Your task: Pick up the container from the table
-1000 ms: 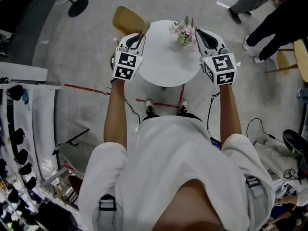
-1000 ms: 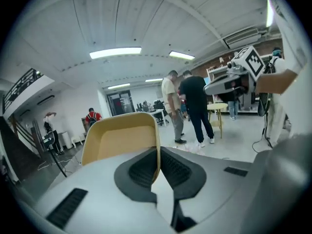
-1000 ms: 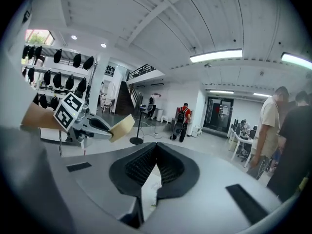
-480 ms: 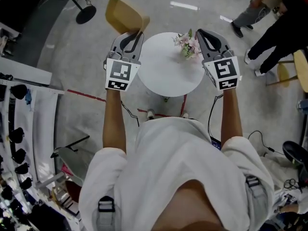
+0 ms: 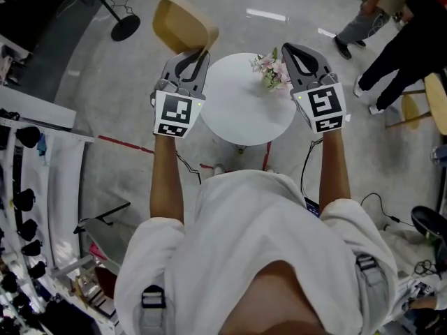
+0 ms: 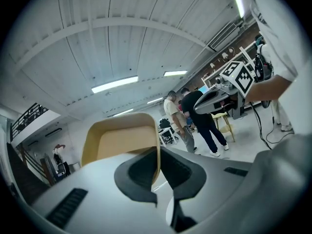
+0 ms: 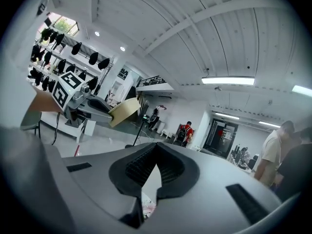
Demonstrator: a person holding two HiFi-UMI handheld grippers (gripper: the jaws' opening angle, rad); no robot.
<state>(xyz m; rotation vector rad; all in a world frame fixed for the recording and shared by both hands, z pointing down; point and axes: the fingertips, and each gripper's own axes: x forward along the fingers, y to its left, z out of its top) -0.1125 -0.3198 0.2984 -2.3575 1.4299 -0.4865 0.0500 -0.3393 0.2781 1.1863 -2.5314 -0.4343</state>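
Note:
A small container of pink and white flowers (image 5: 272, 70) stands at the far right of the round white table (image 5: 237, 103). My right gripper (image 5: 286, 47) hovers just right of the flowers, above the table's edge; its jaws meet and hold nothing. My left gripper (image 5: 204, 50) hangs over the table's left edge, also shut and empty. In the right gripper view the shut gripper (image 7: 156, 145) points up at the ceiling, and a bit of the flowers (image 7: 148, 210) shows below the pads. The left gripper (image 6: 158, 148) in its own view points at a tan chair.
A tan chair (image 5: 183, 21) stands behind the table on the left. People (image 5: 398, 26) stand at the upper right near a wooden stool (image 5: 438, 93). A rack of dark items (image 5: 24, 208) runs down the left. Red tape (image 5: 126, 142) marks the floor.
Both grippers have shifted a little forward along the table's two sides, and the head view has moved so the table sits lower in the frame. Both stay shut.

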